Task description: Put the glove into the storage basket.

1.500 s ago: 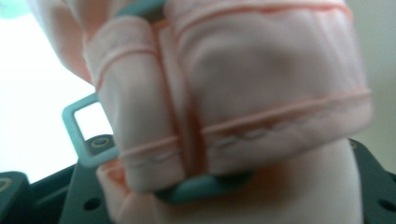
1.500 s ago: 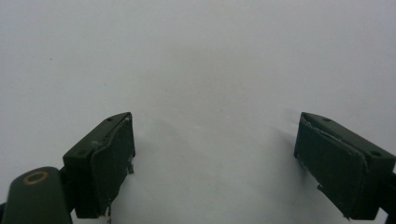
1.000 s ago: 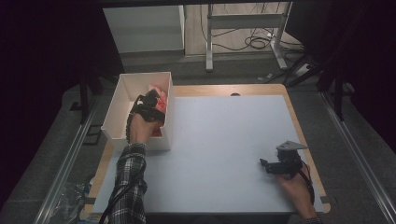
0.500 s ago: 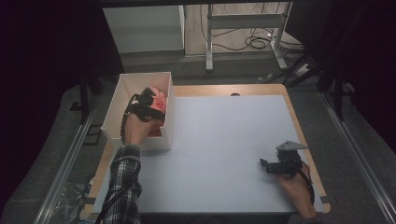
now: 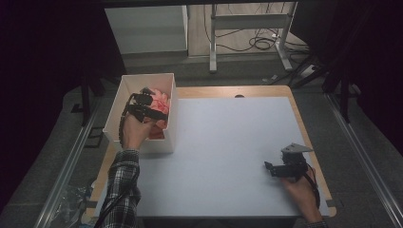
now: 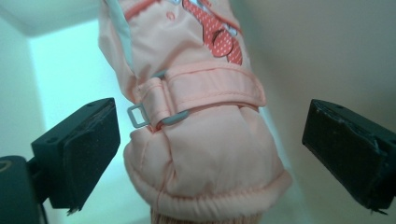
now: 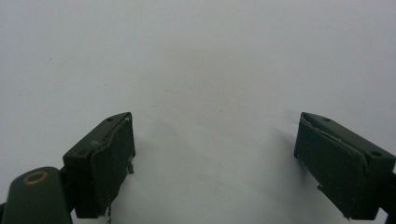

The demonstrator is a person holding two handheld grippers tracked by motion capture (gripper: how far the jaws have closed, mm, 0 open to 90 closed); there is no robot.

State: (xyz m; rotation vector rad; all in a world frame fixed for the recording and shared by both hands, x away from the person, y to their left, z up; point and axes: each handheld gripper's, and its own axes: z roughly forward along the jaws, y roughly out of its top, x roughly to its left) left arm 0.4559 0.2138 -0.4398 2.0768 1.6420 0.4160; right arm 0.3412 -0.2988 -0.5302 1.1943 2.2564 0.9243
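In the high view, the left hand-held gripper point(image 5: 148, 102) is held over the white box point(image 5: 115, 110) at the bench's point(image 5: 228, 142) left edge, where the pink mitten point(image 5: 160, 98) lies against the box's right wall. The right hand-held gripper point(image 5: 274, 168) is rested well apart on the bare bench, probably parked while the left does the work.

In the left gripper view, the jaws are seen spread wide and have just been opening; the pink mitten point(image 6: 205, 140) sits between them, touched by neither pad, so it seems to have been let go inside the box. Its long axis runs away from the camera, the rounded cuff nearest and the strap with its grey buckle point(image 6: 137, 115) across the middle.

In the right gripper view, the jaws are spread with nothing between them.
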